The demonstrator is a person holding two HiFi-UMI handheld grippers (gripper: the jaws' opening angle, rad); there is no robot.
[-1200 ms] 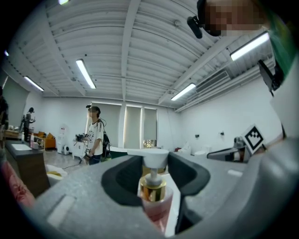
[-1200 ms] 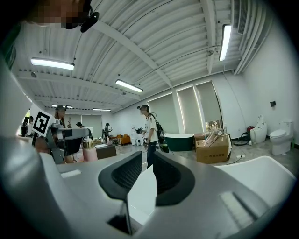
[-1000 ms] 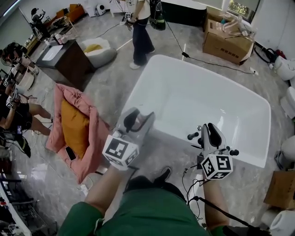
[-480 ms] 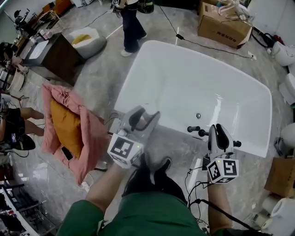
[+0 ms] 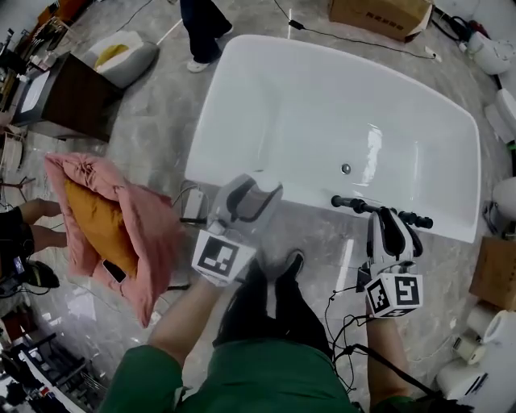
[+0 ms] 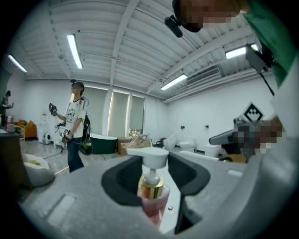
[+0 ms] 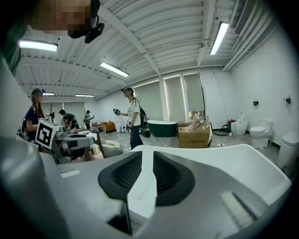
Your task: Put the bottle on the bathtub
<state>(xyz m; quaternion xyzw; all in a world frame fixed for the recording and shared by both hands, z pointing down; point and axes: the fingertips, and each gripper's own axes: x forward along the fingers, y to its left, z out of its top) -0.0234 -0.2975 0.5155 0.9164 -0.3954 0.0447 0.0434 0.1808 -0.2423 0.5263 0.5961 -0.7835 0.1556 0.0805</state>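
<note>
A pump bottle (image 6: 152,198) of pink liquid, with a gold collar and white pump head, stands upright between the pads of my left gripper (image 6: 154,175), which is shut on it. In the head view the left gripper (image 5: 246,200) hangs at the near rim of the white bathtub (image 5: 322,97), and its jaws hide the bottle. My right gripper (image 5: 393,230) is shut with nothing in it, just in front of the black faucet (image 5: 355,203) on the near rim. In the right gripper view the tub's rim (image 7: 224,154) lies beyond the right gripper (image 7: 144,175).
A pink blanket with an orange cushion (image 5: 113,226) lies on the floor at left. A dark cabinet (image 5: 60,97) stands at far left. A person (image 5: 201,24) stands beyond the tub. Cables (image 5: 343,310) trail near my feet. Toilets (image 5: 504,198) and a cardboard box (image 5: 379,12) stand right and behind.
Both grippers have come closer to the tub's near rim, and the head view has tilted further down. The left gripper still holds the bottle.
</note>
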